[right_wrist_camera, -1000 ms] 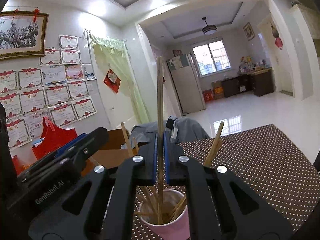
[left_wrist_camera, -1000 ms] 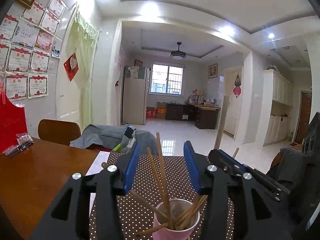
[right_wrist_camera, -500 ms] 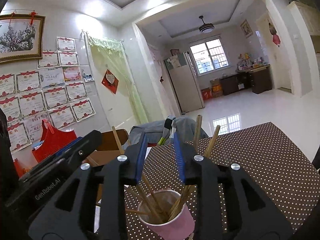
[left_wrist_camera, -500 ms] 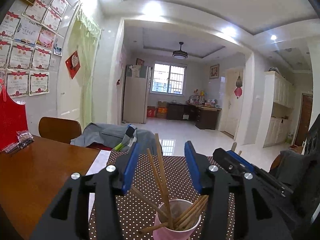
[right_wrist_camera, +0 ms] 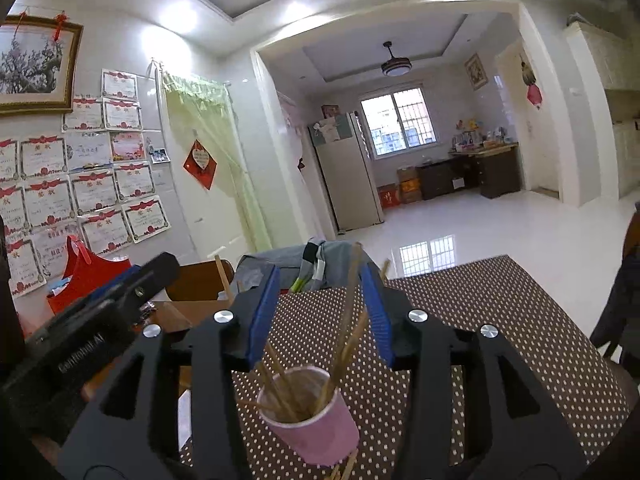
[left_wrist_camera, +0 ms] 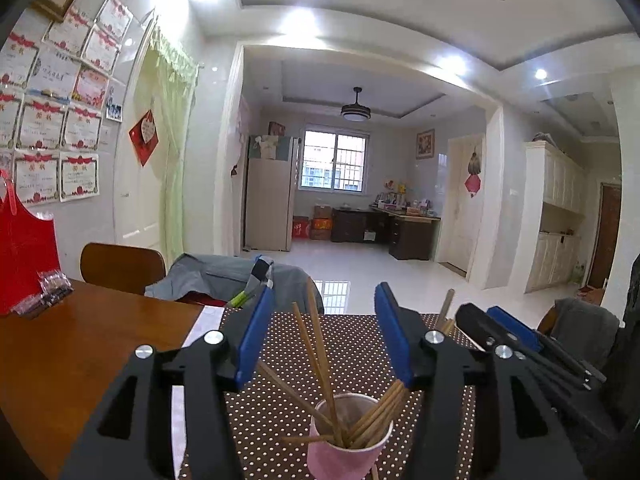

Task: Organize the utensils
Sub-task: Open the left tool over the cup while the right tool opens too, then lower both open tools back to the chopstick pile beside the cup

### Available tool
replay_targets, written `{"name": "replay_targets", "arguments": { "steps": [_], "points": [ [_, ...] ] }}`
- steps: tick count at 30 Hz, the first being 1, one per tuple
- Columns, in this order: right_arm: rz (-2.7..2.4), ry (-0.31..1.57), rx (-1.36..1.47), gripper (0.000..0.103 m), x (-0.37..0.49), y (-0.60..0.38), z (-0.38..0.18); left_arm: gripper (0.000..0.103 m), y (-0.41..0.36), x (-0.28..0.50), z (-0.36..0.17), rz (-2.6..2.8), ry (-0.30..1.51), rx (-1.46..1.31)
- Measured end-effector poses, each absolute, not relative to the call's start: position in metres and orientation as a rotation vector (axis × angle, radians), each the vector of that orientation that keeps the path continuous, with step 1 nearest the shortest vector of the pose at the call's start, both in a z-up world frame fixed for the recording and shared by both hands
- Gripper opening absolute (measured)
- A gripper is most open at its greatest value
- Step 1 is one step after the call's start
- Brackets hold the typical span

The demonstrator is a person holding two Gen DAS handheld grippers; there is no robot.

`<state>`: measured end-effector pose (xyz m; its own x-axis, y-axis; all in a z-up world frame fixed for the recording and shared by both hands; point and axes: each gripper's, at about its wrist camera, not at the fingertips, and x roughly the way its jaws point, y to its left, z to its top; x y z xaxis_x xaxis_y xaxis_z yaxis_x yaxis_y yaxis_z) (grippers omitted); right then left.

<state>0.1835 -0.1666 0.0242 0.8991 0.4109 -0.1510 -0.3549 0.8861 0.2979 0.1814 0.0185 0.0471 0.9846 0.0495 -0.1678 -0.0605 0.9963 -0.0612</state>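
A pink cup [left_wrist_camera: 347, 446] stood on the dotted cloth [left_wrist_camera: 356, 344] near the table's near edge, holding a loose bundle of chopsticks [left_wrist_camera: 320, 364] that leaned out over its rim in several directions; the left gripper [left_wrist_camera: 324, 344] hung just behind it, its blue pads [left_wrist_camera: 256, 336] spread and opening, with only the upper ends of two sticks rising in the gap and touching neither pad. The right gripper [right_wrist_camera: 320, 316] stood close beside it on the right, its pads [right_wrist_camera: 374, 312] also parted and opening; one stick [right_wrist_camera: 349, 304] leaned close to the right pad, though contact could not be judged. The cloth lay bare from the cup out to the table's far edge; bare brown table [left_wrist_camera: 80, 344] stretched to the left edge, where a red bag [left_wrist_camera: 24, 256] stood; a chair back [left_wrist_camera: 122, 268] and a grey garment [left_wrist_camera: 216, 276] lined the far edge.
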Motion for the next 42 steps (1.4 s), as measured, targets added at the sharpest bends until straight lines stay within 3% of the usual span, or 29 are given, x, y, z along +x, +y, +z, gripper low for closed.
{"name": "replay_targets", "arguments": {
  "steps": [16,23,31,42],
  "points": [
    [0.404,0.358,0.217,0.048,0.134,-0.194,-0.004,0.058,-0.011,0.130,0.026,-0.018,0.325,0.066],
    [0.414,0.499,0.191,0.052,0.130,-0.202,-0.039,0.058,-0.025,0.130,-0.016,-0.089,0.538,0.150],
    [0.421,0.682,0.194,0.054,0.133,-0.210,-0.080,0.058,-0.016,0.152,-0.090,-0.165,0.924,0.142],
    [0.399,0.813,0.159,0.063,0.133,-0.204,-0.102,0.058,-0.010,0.168,-0.136,-0.169,1.106,0.115]
  ]
}}
